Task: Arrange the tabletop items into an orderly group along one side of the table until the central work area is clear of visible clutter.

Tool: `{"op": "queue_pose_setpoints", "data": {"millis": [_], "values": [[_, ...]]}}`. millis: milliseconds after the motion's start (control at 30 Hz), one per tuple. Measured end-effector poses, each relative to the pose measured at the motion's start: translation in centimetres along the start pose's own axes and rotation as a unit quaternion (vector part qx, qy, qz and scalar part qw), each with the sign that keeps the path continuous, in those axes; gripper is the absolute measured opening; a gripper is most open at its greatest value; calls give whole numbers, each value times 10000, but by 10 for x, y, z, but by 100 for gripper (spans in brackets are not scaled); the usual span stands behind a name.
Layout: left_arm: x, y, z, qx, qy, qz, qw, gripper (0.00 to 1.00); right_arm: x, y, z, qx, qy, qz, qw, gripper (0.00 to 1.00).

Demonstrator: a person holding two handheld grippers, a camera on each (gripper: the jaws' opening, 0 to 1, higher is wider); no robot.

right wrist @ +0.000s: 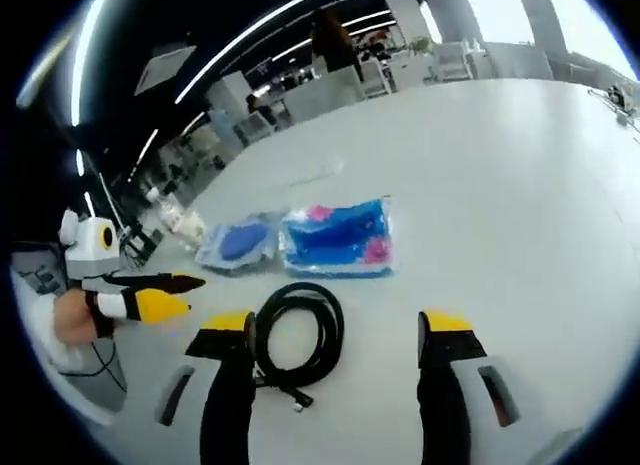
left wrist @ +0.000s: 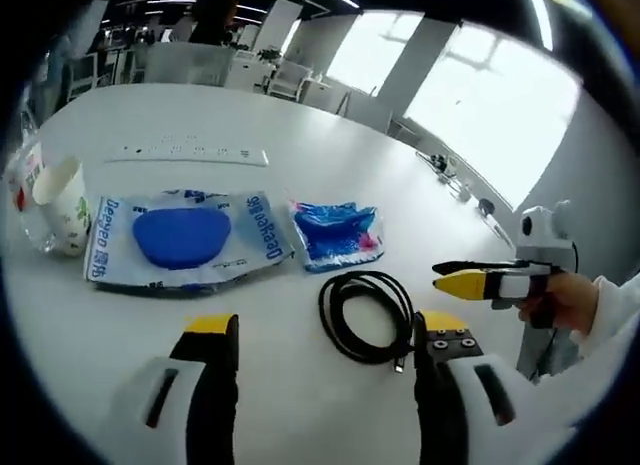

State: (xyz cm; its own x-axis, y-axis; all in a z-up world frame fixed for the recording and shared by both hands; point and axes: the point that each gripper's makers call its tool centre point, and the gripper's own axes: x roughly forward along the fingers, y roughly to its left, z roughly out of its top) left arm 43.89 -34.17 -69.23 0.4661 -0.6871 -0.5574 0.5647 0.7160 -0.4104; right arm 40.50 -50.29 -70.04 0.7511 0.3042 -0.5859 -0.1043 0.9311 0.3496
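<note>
In the left gripper view, the left gripper point(left wrist: 325, 335) rises from the bottom of the frame over a white table point(left wrist: 330, 165), its two yellow-tipped jaws spread wide apart with nothing between them. Just above the jaws, right of centre, lies a coiled black cable point(left wrist: 367, 315). Above it, in the middle of the frame, sit two plastic packets side by side: a large packet with a blue oval inside point(left wrist: 183, 237) on the left and a smaller blue and pink packet point(left wrist: 337, 232) on the right. A paper cup point(left wrist: 62, 202) stands at the left edge. A white power strip point(left wrist: 187, 154) lies further up. At the right edge a hand point(left wrist: 565, 300) holds the right gripper point(left wrist: 468, 279), jaws apparently nearly together.

In the right gripper view, the right gripper point(right wrist: 340, 330) shows its jaws apart and empty at the bottom.
</note>
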Motion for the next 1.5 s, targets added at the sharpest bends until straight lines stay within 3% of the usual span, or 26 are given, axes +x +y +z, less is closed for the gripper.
{"op": "queue_pose_setpoints", "data": {"millis": [133,367,467,600,833,1133,1333,1500], "values": [[-15,2,-1,80,-108,55,9999,89,-8,6,-2,-248,-2,-45,9997,81],[-31,3,-6,271,-109,83,9995,92,-23,24,-16,-224,69,76,9997,81],[-40,4,-1,187,-263,53,9995,96,-29,30,-20,-246,69,185,9995,82],[-53,10,-3,148,-257,81,9995,100,-38,40,-28,-170,59,402,9990,81],[-91,39,-15,186,-274,347,9988,100,-56,44,-34,-335,86,358,9988,82],[-140,85,-43,42,-296,850,9959,100,-80,42,-35,-317,7,201,9993,83],[-171,105,-45,12,-415,1076,9933,100,-95,42,-38,-200,-60,126,9997,82],[-186,115,-50,247,-315,1119,9929,100,-103,43,-43,-16,-145,9,9999,81]]}}
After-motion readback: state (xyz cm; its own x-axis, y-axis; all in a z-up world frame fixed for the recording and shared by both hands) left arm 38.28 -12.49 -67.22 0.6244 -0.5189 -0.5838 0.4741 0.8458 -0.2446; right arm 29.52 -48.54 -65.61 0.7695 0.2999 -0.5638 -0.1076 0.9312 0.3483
